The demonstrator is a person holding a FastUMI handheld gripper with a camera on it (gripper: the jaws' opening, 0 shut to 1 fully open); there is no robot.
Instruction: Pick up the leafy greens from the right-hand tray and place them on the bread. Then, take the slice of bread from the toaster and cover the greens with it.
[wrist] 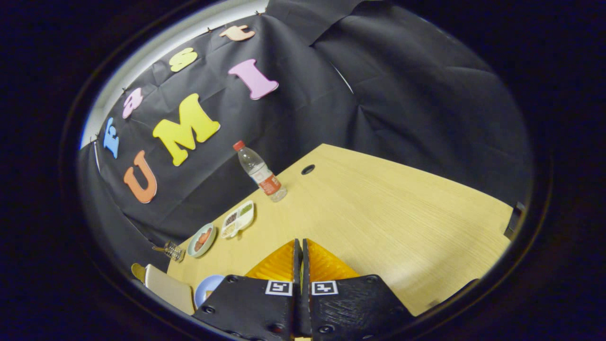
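1. Green flecks show in the divided white tray [237,219], which lies near the table's wall-side edge, well ahead of my fingers and off to their left; its compartments hold small portions of dark, pale and green food, too small for me to tell which are the leafy greens.
2. Just nearer me along the same edge sits a round pale-green plate [201,240] with something orange-red on it; I cannot make out what it is.
3. Beside that plate, at the table's edge, stands a small wire rack [171,250], tilted in this view.
4. Closest to me on that side is a cream-coloured box-like appliance [166,288], likely the toaster, with a light-blue plate [207,289] just beside it, partly hidden behind my gripper's body.
5. I cannot pick out any bread from here.
6. My gripper [301,251] has its two fingers pressed together, only a thin seam between them, and nothing is held in them; their tips hang over bare wood.
7. Farther along the edge, beyond the divided tray, a clear plastic bottle [261,172] with a red cap and a red label stands on the table.
8. The table [402,218] is light, yellowish wood-grain, with a round cable hole [307,169] near its far edge, past the bottle.
9. Black cloth [407,94] hangs in folds behind and around the table as the booth's wall, and a strip of pale wall [156,45] shows above it.
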